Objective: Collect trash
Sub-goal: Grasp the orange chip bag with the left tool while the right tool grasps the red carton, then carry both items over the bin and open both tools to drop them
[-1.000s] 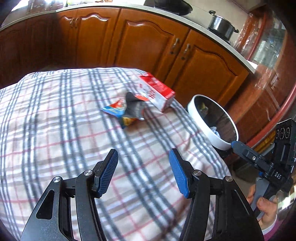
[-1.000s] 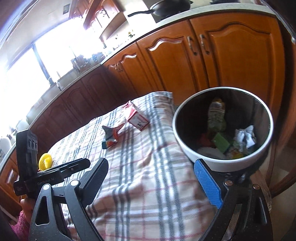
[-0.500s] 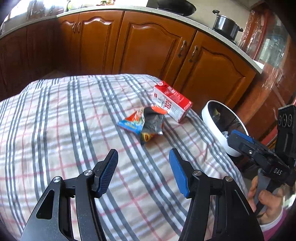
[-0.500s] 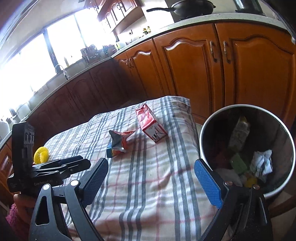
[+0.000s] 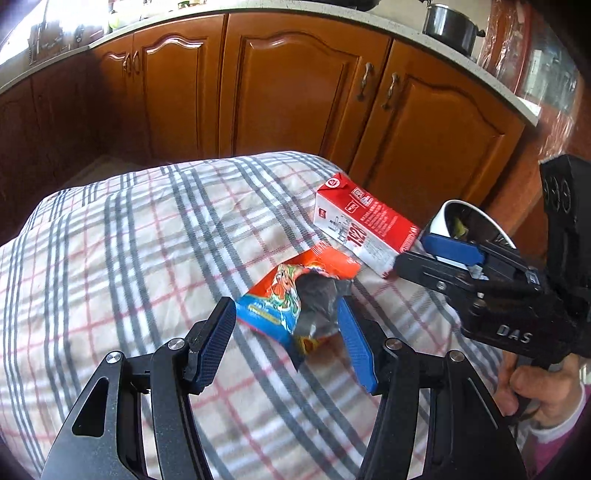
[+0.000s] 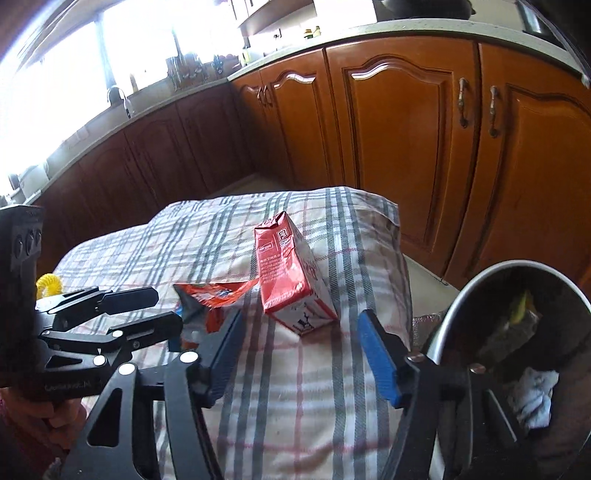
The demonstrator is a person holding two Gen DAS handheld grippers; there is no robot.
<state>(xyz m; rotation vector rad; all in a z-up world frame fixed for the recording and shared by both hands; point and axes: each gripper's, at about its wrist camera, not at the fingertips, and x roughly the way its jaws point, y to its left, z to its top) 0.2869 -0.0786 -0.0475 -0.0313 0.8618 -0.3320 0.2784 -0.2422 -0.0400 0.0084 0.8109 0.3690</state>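
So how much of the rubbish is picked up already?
Some is done: the bin beside the table already holds scraps. Right now the left gripper has its fingers either side of the crumpled snack wrapper, not pinching it yet. The right gripper, its jaws closing, is lined up on the red carton, nothing gripped. Both pieces lie on the checked cloth, waiting for the bin.

Premises: a domestic kitchen. Brown wooden cabinets (image 6: 399,147) with arched panel doors and metal handles (image 6: 461,101) run along two walls under a pale counter (image 5: 332,16). A sink tap (image 6: 118,96) stands below a bright window (image 6: 48,74), with bottles and utensils ranged along the sill. A lidded steel pot (image 5: 448,26) sits on the counter. A worktop under a plaid cloth (image 5: 147,240) stands before the cabinets, a round trash bin (image 6: 461,317) beside it.
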